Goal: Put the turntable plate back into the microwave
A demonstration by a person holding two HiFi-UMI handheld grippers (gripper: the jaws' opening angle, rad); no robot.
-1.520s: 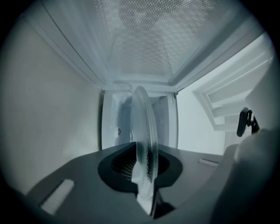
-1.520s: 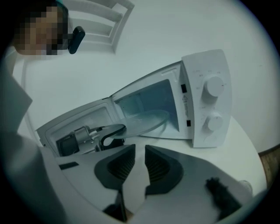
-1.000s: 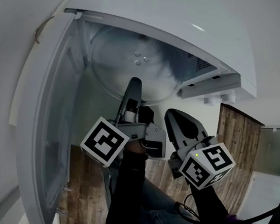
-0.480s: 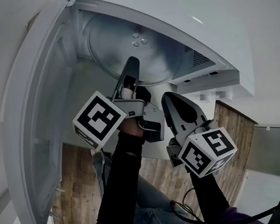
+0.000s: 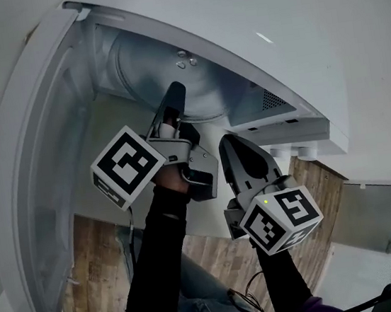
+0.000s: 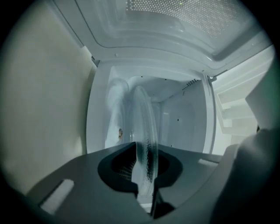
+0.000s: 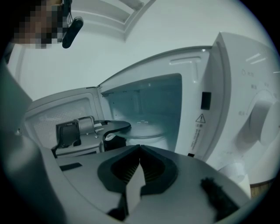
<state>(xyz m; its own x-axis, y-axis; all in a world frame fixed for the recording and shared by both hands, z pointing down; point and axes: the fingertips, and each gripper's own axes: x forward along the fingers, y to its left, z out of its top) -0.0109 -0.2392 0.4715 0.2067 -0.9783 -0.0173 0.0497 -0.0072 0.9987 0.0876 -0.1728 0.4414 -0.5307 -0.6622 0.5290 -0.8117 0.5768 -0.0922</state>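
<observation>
Holding turntable plate [image 5: 203,79] by its near rim: left gripper [image 5: 175,94] clamped on the glass, plate mostly inside the microwave [image 5: 257,29] cavity, upper centre of head view; door [image 5: 38,208] open at left. Judged outstanding: seating on the hub, release. Right gripper [image 5: 231,145] clenched, empty, outside the opening. Warning-triangle label [image 7: 199,131] on front frame; print too small to read.
</observation>
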